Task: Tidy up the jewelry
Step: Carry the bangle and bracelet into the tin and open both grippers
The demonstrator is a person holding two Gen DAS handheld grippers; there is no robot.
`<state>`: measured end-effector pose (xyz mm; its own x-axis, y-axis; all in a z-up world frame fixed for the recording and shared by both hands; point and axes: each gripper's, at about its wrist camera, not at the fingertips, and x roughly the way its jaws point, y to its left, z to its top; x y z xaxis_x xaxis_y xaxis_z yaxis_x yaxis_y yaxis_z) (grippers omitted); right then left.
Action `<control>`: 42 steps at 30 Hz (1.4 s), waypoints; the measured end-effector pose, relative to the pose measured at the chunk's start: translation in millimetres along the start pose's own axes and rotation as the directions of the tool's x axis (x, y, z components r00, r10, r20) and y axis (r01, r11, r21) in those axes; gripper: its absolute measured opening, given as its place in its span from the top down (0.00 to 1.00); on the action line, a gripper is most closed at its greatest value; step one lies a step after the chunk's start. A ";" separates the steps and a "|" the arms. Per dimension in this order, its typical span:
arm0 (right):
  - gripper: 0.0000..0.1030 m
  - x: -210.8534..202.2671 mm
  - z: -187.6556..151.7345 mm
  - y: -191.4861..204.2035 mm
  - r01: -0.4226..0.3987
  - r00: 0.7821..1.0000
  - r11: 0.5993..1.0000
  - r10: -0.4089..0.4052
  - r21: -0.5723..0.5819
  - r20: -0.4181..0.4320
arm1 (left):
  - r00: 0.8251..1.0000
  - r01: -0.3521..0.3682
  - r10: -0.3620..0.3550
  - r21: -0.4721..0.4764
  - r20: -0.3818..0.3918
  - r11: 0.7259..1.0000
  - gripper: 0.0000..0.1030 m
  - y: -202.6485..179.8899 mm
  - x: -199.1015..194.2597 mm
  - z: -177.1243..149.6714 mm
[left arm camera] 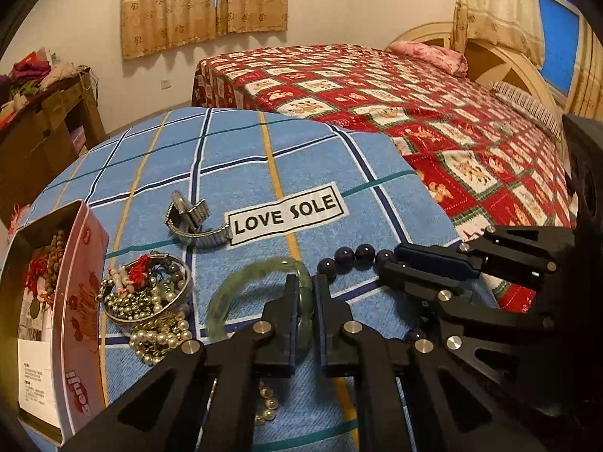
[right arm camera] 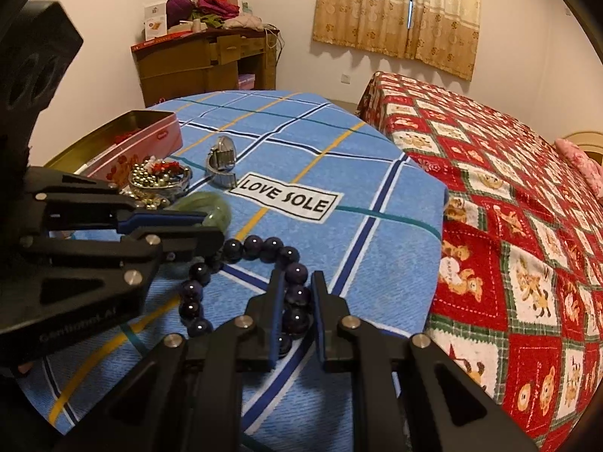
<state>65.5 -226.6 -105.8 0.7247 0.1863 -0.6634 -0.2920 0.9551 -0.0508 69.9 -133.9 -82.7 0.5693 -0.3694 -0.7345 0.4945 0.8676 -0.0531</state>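
My left gripper [left arm camera: 304,282] is shut on a pale green jade bangle [left arm camera: 226,297], which lies on the blue checked cloth [left arm camera: 233,143]; the bangle also shows in the right wrist view [right arm camera: 216,209]. My right gripper [right arm camera: 296,282] is shut on a dark purple bead bracelet [right arm camera: 241,250], whose beads show in the left wrist view [left arm camera: 346,255]. A pink tin box [left arm camera: 75,301] with beads inside stands at the left. A silver bangle holds a heap of pearls and beads [left arm camera: 150,293]. A metal watch [left arm camera: 192,220] lies beyond it.
The cloth carries a "LOVE SOLE" label [left arm camera: 286,213]. A bed with a red patterned cover [left arm camera: 414,105] lies to the right. A wooden cabinet [right arm camera: 207,64] piled with clothes stands behind the table. Loose pearls [left arm camera: 265,403] lie under my left gripper.
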 end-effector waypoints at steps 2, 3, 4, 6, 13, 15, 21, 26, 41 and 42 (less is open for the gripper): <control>0.85 -2.0 1.0 0.2 -0.007 1.000 1.000 0.007 0.005 0.011 | 1.000 0.000 0.000 -0.018 0.020 1.000 0.94 4.2 -7.1 0.5; 0.85 -4.0 2.0 0.2 -0.008 1.000 1.000 0.008 0.007 0.020 | 0.999 -0.004 0.005 -0.024 0.033 1.000 0.94 6.3 -11.7 1.0; 0.85 -5.4 3.2 0.4 -0.010 1.000 1.000 0.010 0.008 0.026 | 0.999 -0.007 0.009 -0.032 0.049 0.999 0.94 8.5 -16.9 2.1; 0.85 -10.4 5.9 0.4 -0.018 0.999 1.000 0.017 0.012 0.045 | 0.997 -0.009 0.013 -0.052 0.074 0.999 0.94 13.8 -25.7 5.3; 0.85 -30.1 17.2 9.5 -0.037 0.994 0.999 0.038 -0.011 0.104 | 0.985 -0.032 0.046 -0.083 0.164 0.996 0.94 27.0 -61.1 12.2; 0.85 -36.6 21.4 14.3 -0.041 0.992 0.999 0.044 -0.024 0.122 | 0.983 -0.040 0.055 -0.084 0.177 0.996 0.94 28.7 -66.6 12.4; 0.85 -49.6 30.6 23.6 -0.058 0.985 0.996 0.067 -0.061 0.158 | 0.978 -0.045 0.062 -0.087 0.200 0.995 0.94 33.9 -80.3 10.7; 0.85 -55.9 38.3 28.9 -0.058 0.981 0.994 0.073 -0.089 0.178 | 0.972 -0.058 0.080 -0.106 0.222 0.993 0.94 43.2 -91.7 9.1; 0.85 -58.5 82.6 64.7 -0.091 0.960 0.976 0.138 -0.198 0.242 | 0.949 -0.161 0.200 -0.170 0.244 0.972 0.94 89.3 -119.9 5.1; 0.85 -57.8 84.6 67.2 -0.092 0.959 0.975 0.142 -0.203 0.245 | 0.947 -0.167 0.208 -0.179 0.244 0.970 0.94 93.9 -121.4 4.2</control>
<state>56.8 -153.8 -7.7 0.8065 0.3708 -0.4605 -0.4785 0.8668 -0.1400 50.0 -9.0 4.3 0.8024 -0.2505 -0.5417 0.2670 0.9624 -0.0495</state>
